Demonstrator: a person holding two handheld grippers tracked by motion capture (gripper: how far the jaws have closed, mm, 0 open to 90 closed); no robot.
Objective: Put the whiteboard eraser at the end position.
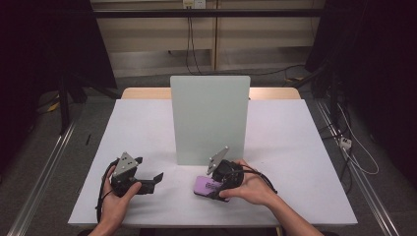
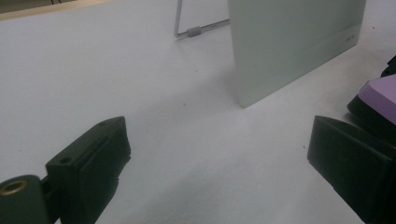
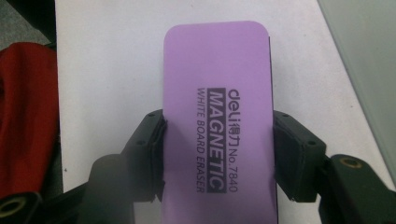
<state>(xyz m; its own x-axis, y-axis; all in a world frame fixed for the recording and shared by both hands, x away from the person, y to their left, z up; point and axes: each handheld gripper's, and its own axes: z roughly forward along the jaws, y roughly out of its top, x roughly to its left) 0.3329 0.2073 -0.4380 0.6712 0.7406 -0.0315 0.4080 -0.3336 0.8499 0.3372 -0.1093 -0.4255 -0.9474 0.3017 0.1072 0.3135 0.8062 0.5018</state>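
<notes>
Purple eraser [image 3: 217, 126] lies flat on the white table [image 1: 295, 147], near its front edge, just before the upright board [image 1: 210, 118]. Right gripper [image 1: 220, 183] clamps its long sides. Left gripper [image 1: 150, 181] gapes wide, empty, just above the table.

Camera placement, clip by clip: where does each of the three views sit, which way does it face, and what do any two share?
High view: above the person's side, looking forward and down on the table, standing whiteboard, both forearms, left gripper and right gripper.
Left gripper view: on the left gripper, low over the table, jaws wide apart, facing the whiteboard.
Right gripper view: on the right gripper, looking down, jaws against the purple eraser.
Shared: the eraser appears in all three.
</notes>
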